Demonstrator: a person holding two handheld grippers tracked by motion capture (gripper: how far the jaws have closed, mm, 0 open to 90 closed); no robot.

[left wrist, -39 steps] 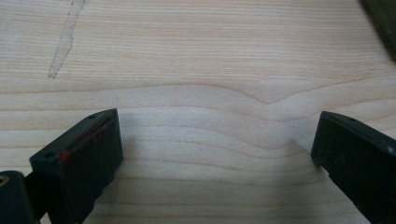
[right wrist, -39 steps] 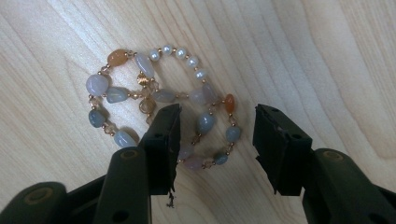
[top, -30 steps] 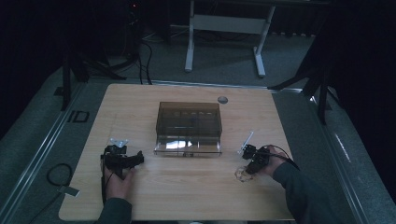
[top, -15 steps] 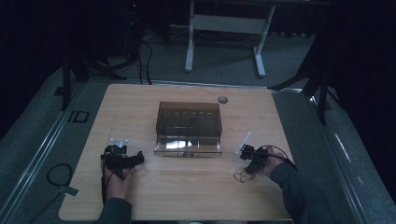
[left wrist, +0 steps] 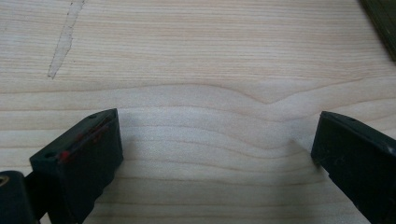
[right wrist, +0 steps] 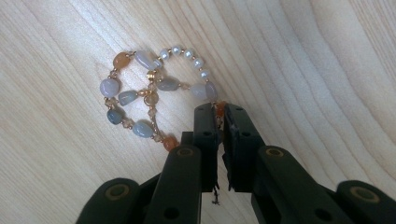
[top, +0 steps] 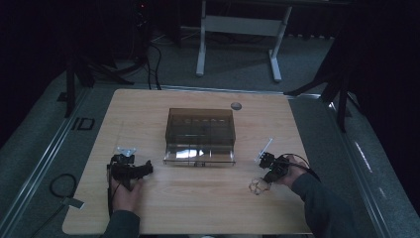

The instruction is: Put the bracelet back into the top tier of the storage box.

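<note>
A beaded bracelet (right wrist: 149, 95) of grey, orange and pearl beads lies looped on the wooden table (top: 198, 198). My right gripper (right wrist: 220, 111) is shut on an orange bead at the bracelet's edge; in the high view this gripper (top: 266, 174) is at the front right with the bracelet (top: 257, 186) just below it. My left gripper (left wrist: 212, 140) hovers low over bare wood with its jaws wide apart and nothing between them; in the high view it (top: 130, 168) is at the front left. A smoky transparent box (top: 200, 135) stands at the table's middle.
A small round grommet (top: 236, 105) sits in the table top behind the box. A pale scuff mark (left wrist: 63, 39) runs across the wood ahead of the left gripper. Dark stands and cables ring the table on the floor.
My right gripper has shifted slightly toward the front of the table with the bracelet. The left gripper stays where it was.
</note>
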